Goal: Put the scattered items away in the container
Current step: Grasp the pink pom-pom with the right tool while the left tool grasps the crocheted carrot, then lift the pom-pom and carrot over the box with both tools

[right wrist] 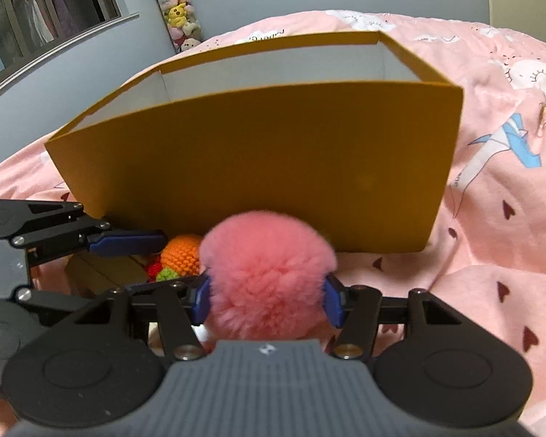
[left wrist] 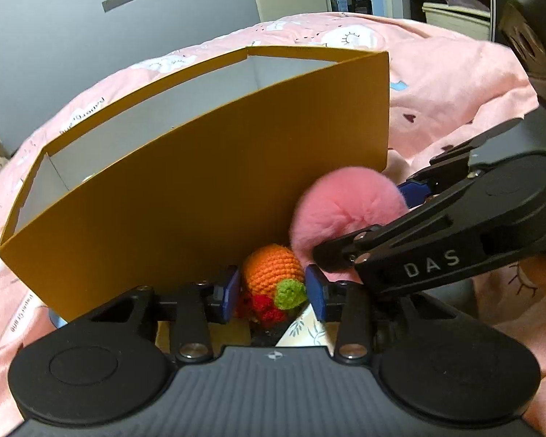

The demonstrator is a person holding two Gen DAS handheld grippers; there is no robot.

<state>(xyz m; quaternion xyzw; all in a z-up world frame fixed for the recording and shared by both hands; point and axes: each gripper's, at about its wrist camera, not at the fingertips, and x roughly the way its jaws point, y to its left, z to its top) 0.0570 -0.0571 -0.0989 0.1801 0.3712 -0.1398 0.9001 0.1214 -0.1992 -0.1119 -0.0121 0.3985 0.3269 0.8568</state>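
An open yellow box (left wrist: 214, 189) with a grey inside stands on the pink bedspread; it also shows in the right wrist view (right wrist: 258, 153). My left gripper (left wrist: 273, 293) is shut on an orange crocheted toy (left wrist: 273, 266) with a green and red tip, low against the box's near wall. My right gripper (right wrist: 267, 300) is shut on a pink fluffy pompom (right wrist: 269, 273), just right of the orange toy (right wrist: 180, 255). The pompom (left wrist: 342, 207) and the right gripper show in the left wrist view too.
The pink patterned bedspread (right wrist: 498, 189) lies all around the box, rumpled to the right. A small cardboard piece (right wrist: 102, 273) and a patterned paper (left wrist: 305, 331) lie under my left gripper. A grey wall and a column of plush toys (right wrist: 176, 11) are behind.
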